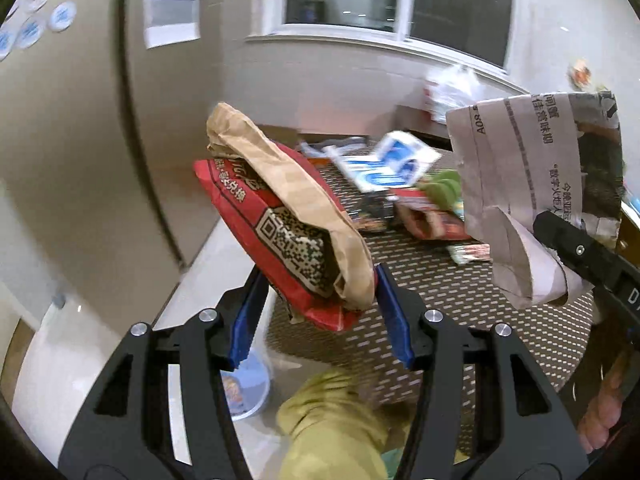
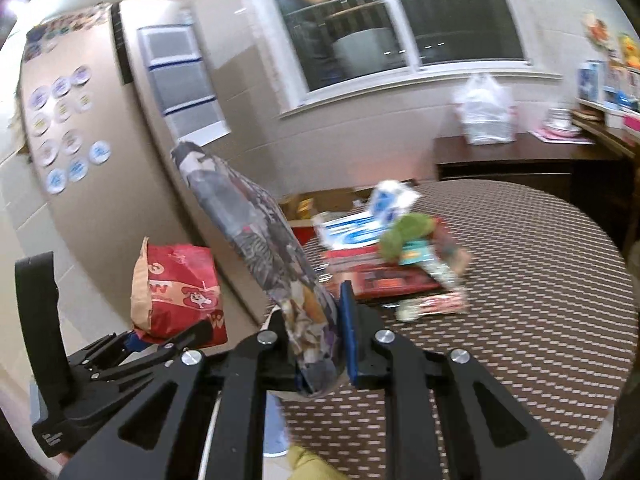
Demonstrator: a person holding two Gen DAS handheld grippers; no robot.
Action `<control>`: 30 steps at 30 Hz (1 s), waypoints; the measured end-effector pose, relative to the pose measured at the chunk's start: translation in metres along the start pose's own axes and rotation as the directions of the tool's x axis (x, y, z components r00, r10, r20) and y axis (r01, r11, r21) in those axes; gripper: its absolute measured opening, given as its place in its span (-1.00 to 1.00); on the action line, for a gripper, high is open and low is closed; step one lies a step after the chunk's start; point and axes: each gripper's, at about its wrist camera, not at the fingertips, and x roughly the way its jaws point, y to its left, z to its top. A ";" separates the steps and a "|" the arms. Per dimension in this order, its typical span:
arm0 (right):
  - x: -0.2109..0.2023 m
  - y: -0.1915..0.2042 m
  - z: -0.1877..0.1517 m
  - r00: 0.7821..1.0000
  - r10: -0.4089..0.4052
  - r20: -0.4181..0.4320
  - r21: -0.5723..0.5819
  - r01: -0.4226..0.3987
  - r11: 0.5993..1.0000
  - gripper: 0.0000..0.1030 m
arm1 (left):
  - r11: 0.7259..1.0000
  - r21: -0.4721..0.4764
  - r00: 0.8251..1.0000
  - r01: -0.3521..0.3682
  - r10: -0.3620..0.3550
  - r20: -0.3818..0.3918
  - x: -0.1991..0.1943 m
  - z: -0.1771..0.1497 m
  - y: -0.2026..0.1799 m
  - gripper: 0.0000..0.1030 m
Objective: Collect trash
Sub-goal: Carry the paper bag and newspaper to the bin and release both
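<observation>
My left gripper (image 1: pixel 320 292) is shut on a red and brown paper fast-food bag (image 1: pixel 288 216) and holds it up over the near left edge of the round table (image 1: pixel 460 300). The bag also shows in the right wrist view (image 2: pixel 176 288). My right gripper (image 2: pixel 320 340) is shut on a folded newspaper (image 2: pixel 260 240) that stands up between the fingers; the newspaper also shows at the right of the left wrist view (image 1: pixel 532 184). More trash lies on the table: a blue and white wrapper (image 2: pixel 360 228), a green crumpled piece (image 2: pixel 400 236) and red wrappers (image 2: pixel 392 280).
The table has a brown woven cover (image 2: pixel 520 320). A fridge with round magnets (image 2: pixel 68 120) stands at the left. A dark sideboard (image 2: pixel 520 160) under the window carries a white plastic bag (image 2: pixel 486 112). A blue and white bin (image 1: pixel 248 392) is on the floor below.
</observation>
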 end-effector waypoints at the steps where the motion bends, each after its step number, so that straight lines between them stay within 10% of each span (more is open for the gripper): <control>1: 0.004 0.008 -0.001 1.000 0.019 -0.010 -0.010 -0.019 1.000 -0.70 | 1.000 -0.014 1.000 -0.013 0.013 -0.002 -0.001 -0.002 0.008 0.05; 11: 0.048 0.086 -0.021 0.974 0.177 -0.144 -0.074 -0.189 0.979 -0.70 | 0.978 -0.122 0.983 -0.168 0.158 -0.088 0.000 -0.031 0.091 0.01; 30: 0.116 0.131 -0.060 0.925 0.174 -0.337 -0.119 -0.225 0.967 -0.70 | 0.918 -0.205 0.925 -0.339 0.286 -0.250 0.027 -0.075 0.173 0.39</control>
